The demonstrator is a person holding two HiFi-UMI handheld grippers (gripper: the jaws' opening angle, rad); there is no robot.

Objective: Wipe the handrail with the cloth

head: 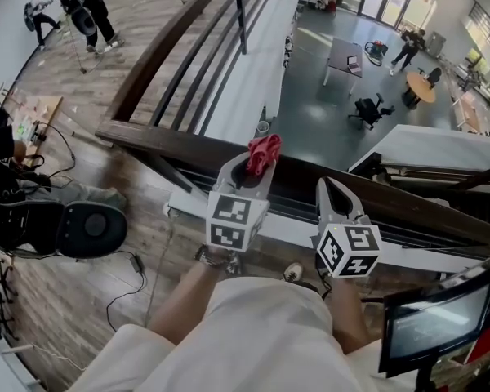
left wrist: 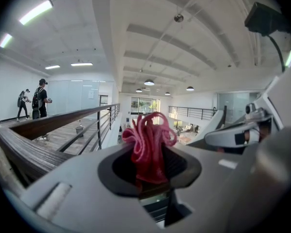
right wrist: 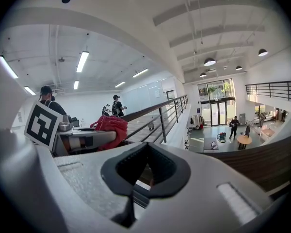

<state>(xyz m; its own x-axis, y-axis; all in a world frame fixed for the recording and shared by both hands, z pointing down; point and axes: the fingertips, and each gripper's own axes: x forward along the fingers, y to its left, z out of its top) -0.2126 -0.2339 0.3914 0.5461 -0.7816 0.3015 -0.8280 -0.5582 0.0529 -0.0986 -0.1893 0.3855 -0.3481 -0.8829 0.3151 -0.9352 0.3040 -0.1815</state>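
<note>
The dark wooden handrail (head: 159, 140) crosses the head view from left to right, and a second length (head: 167, 43) runs away toward the top. My left gripper (head: 253, 164) is over the rail, shut on a bunched red cloth (head: 264, 151) that sticks up from its jaws. In the left gripper view the cloth (left wrist: 148, 144) is pinched in the left gripper (left wrist: 150, 178), with the rail (left wrist: 24, 147) at the left. My right gripper (head: 330, 189) hovers beside it over the rail, shut and empty. In the right gripper view, the right gripper (right wrist: 136, 191) has the cloth (right wrist: 109, 129) to its left and the rail (right wrist: 262, 161) to its right.
Beyond the rail the floor drops to a lower hall with a table (head: 345, 55) and a round table (head: 420, 88). Two people (head: 86, 11) stand on the wooden floor at the far left. A black device (head: 90, 229) and cables lie at my left; a monitor (head: 437, 321) stands at my right.
</note>
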